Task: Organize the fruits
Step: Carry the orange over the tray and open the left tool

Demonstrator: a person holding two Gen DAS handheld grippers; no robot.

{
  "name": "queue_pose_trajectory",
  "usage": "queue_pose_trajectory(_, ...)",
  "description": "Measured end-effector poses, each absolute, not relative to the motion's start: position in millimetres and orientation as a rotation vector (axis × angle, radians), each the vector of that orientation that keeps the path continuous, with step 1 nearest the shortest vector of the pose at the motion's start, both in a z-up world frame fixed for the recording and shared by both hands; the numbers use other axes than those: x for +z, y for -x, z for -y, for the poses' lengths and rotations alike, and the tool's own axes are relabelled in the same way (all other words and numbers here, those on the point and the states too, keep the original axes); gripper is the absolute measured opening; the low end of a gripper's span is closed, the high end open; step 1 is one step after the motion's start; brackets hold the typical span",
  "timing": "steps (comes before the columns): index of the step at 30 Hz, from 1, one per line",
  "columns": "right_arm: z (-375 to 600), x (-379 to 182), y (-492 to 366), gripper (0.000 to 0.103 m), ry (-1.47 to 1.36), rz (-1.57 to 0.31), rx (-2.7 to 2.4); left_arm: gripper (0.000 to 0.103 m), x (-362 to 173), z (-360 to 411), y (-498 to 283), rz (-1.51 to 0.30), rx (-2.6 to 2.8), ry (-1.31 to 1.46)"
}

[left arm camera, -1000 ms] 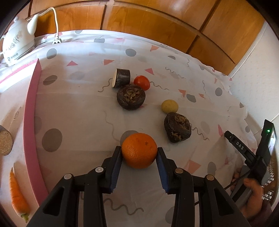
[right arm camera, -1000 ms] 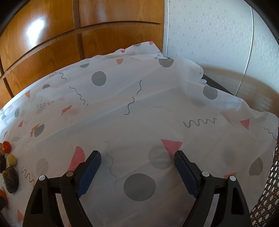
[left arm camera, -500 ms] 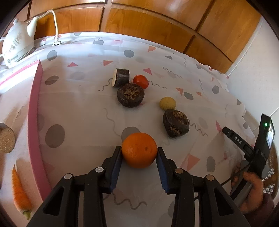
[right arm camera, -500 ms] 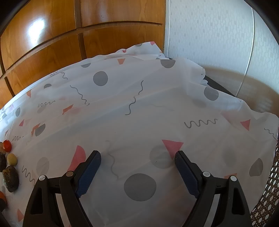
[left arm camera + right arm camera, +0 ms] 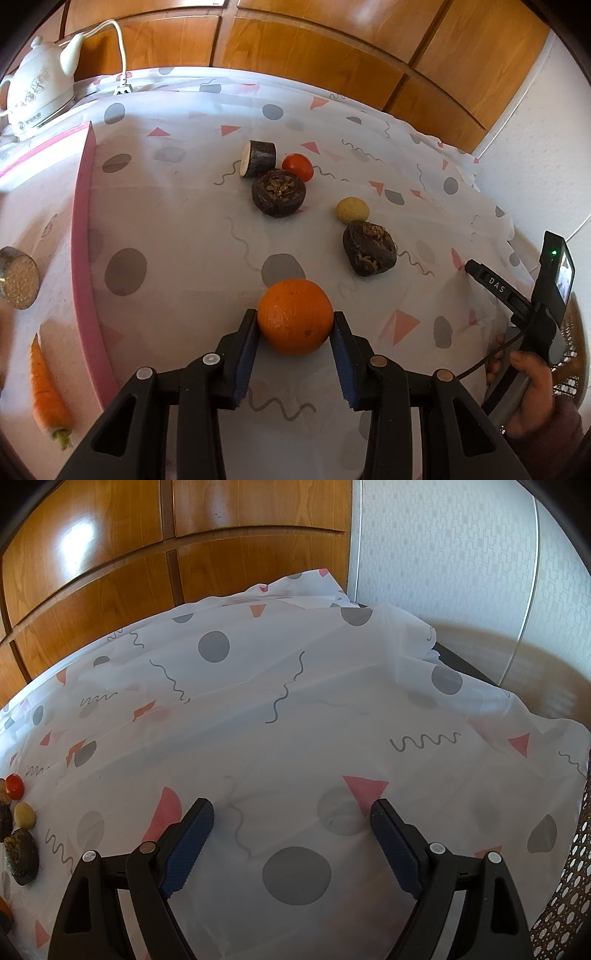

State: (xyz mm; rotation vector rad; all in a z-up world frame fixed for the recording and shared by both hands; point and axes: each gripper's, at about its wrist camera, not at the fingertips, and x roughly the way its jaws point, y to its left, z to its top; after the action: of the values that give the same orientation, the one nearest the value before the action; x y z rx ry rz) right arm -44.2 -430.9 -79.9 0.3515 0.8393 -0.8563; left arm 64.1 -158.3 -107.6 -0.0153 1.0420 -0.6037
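Note:
An orange sits between the blue pads of my left gripper, which is shut on it just over the patterned cloth. Farther back on the cloth lie a red tomato, a small yellow fruit, two dark round lumps and a cut dark piece. My right gripper stands open over bare cloth at the right end of the table. From the right wrist, the tomato and the yellow fruit show at the far left edge.
A pink-edged board on the left holds a carrot and a cut round piece. A white kettle stands at the back left. Wooden cabinet doors run behind the table. A hand holds the right gripper's handle.
My left gripper keeps its hold on the orange and has shifted slightly, so more of the grey dot behind the orange shows. The right gripper has stayed where it was.

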Motion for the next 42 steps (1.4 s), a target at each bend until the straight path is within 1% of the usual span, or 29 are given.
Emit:
queue_pose_trajectory(6, 430, -80, 44, 0.089, -0.351, -0.839, -0.857, 0.038, -94, 143, -57, -1.032, -0.596, 0.042)
queue_pose_trajectory(9, 430, -79, 44, 0.089, -0.35, -0.84, -0.857, 0.038, -76, 125, -56, -0.989, -0.592, 0.078)
queue_pose_trajectory(13, 430, -79, 44, 0.089, -0.35, -0.84, -0.857, 0.038, -44, 90, -64, -0.912, -0.56, 0.158)
queue_pose_trajectory(18, 430, -79, 44, 0.089, -0.35, -0.84, -0.858, 0.039, -24, 29, -83, -0.857, -0.445, 0.252)
queue_pose_trajectory(21, 430, -79, 44, 0.089, -0.35, -0.84, -0.858, 0.039, -30, -15, -100, -0.871, -0.337, 0.297)
queue_pose_trajectory(27, 430, -79, 44, 0.089, -0.35, -0.84, -0.859, 0.039, -56, -64, -131, -0.925, -0.193, 0.325)
queue_pose_trajectory(34, 430, -79, 43, 0.089, -0.347, -0.843, -0.86, 0.039, -88, -75, -154, -0.986, -0.121, 0.309)
queue_pose_trajectory(36, 430, -79, 43, 0.089, -0.345, -0.844, -0.86, 0.042, -94, -79, -156, -0.994, -0.116, 0.328)
queue_pose_trajectory(42, 430, -79, 43, 0.089, -0.343, -0.848, -0.86, 0.047, -83, -77, -144, -0.96, -0.11, 0.334)
